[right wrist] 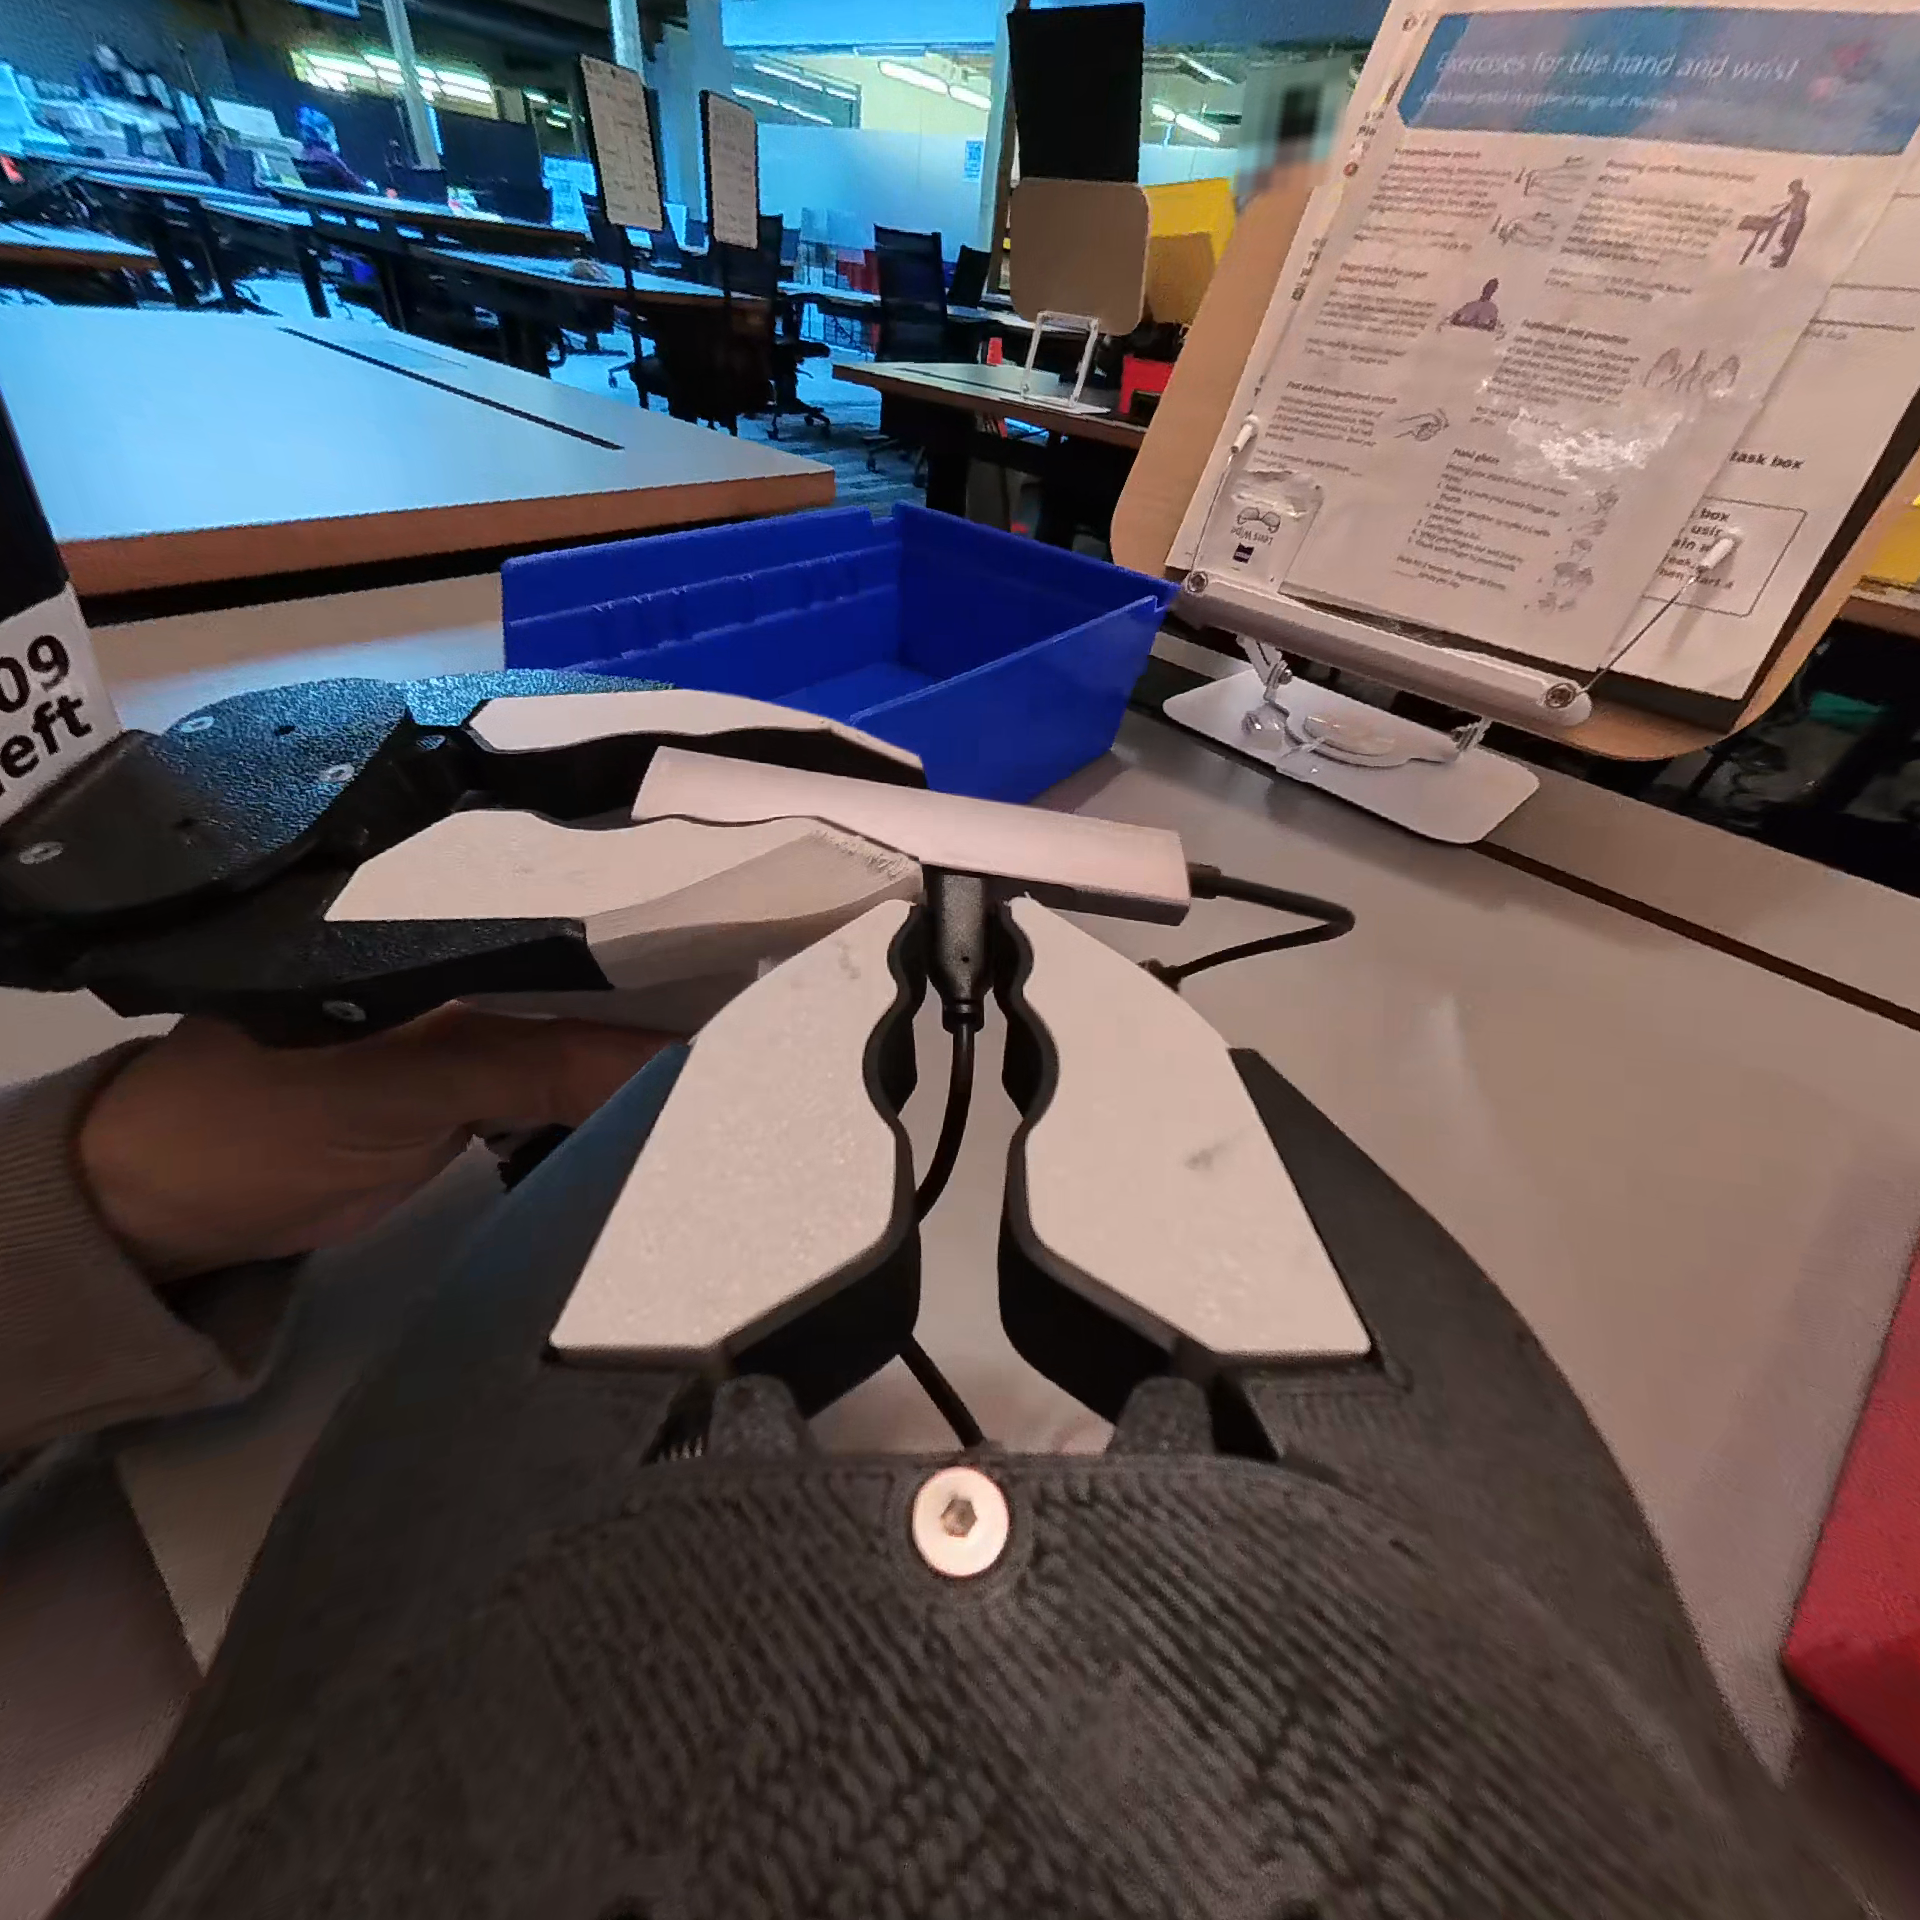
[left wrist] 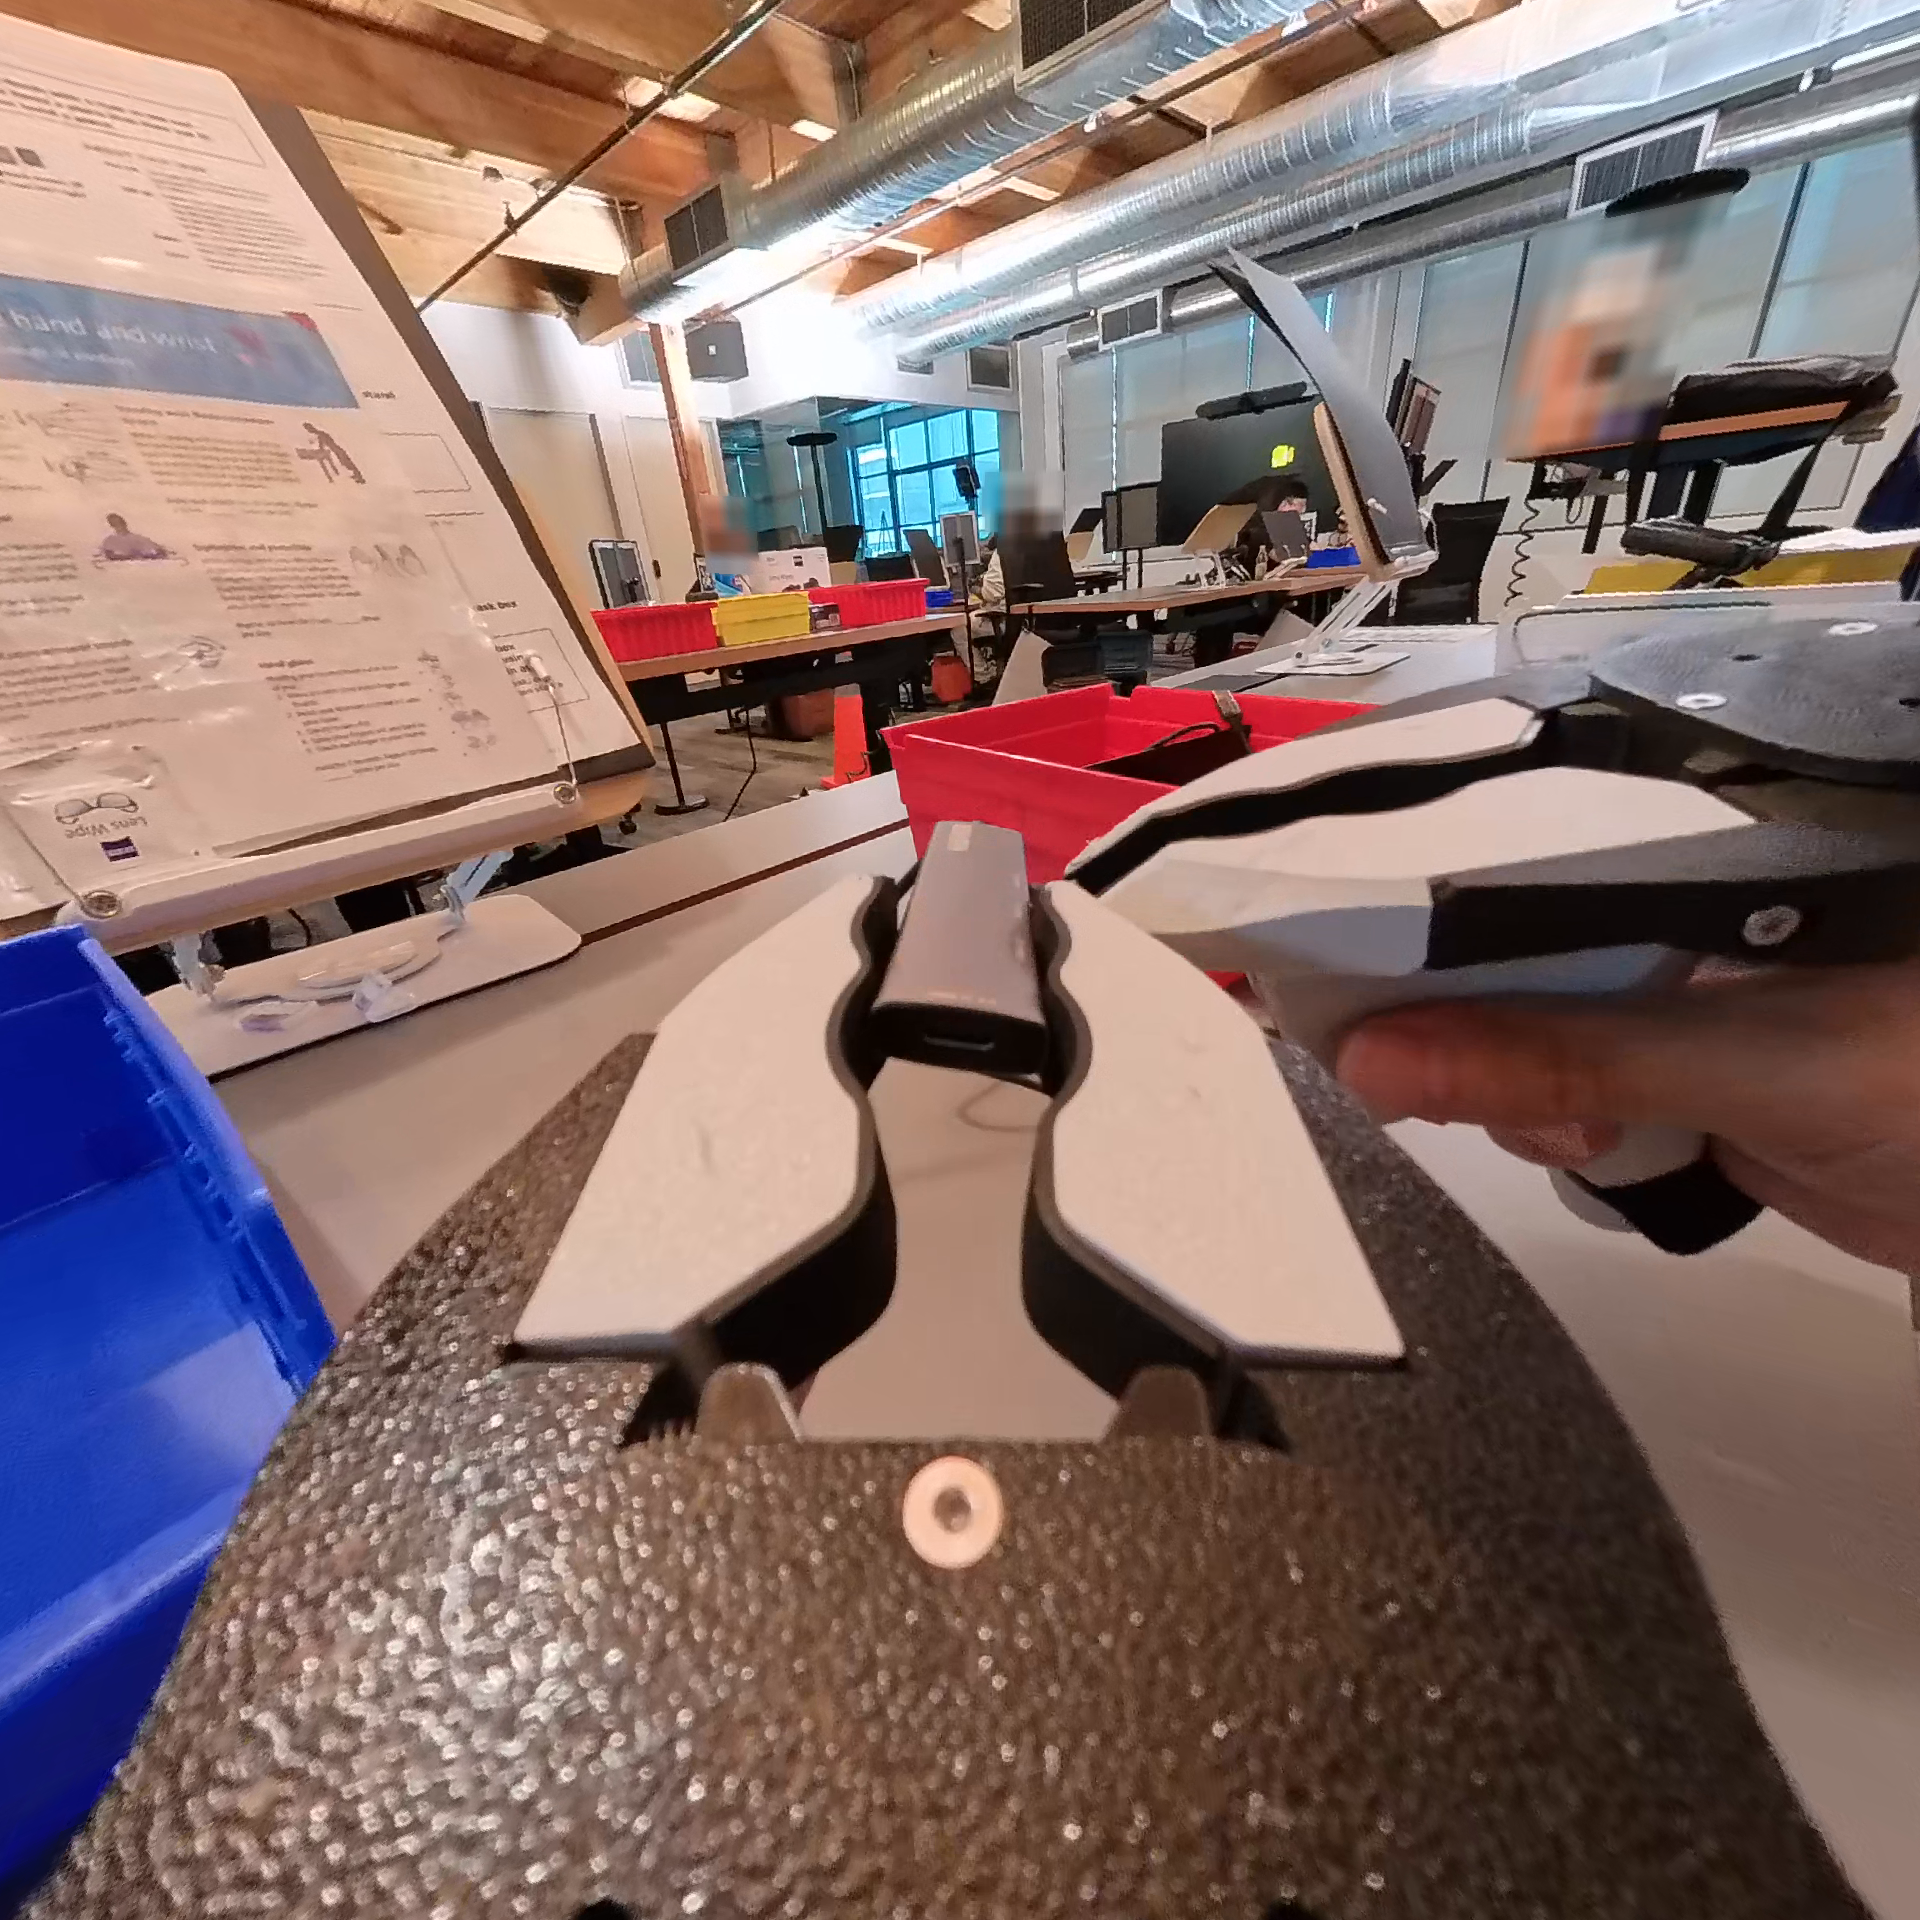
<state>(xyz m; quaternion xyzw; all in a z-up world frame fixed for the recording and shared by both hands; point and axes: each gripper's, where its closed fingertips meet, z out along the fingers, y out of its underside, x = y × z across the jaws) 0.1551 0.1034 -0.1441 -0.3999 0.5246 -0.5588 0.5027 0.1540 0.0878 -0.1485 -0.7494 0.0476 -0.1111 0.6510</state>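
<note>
Above the table point(right wrist: 1455, 1039), the left gripper point(left wrist: 956, 914) clamps a grey adapter block point(left wrist: 961, 935) while the right gripper point(right wrist: 961, 935) pinches a black cable plug point(right wrist: 958, 940) that meets the block's side, whether fully seated unclear.

Left gripper point(left wrist: 961, 935) jaws clamped; right gripper point(right wrist: 961, 956) jaws clamped, tips meeting.

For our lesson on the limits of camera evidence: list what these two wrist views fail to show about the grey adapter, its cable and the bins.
1. Grey adapter: in the left wrist view the left gripper's fingers cover its sides.
2. Black plug: in the right wrist view the right gripper covers its sides; the adapter hides its tip.
3. Black cable: where it ends is not visible.
4. Red bin: partly hidden by the right gripper.
5. Blue bin: cut off by the frame edge.
</note>
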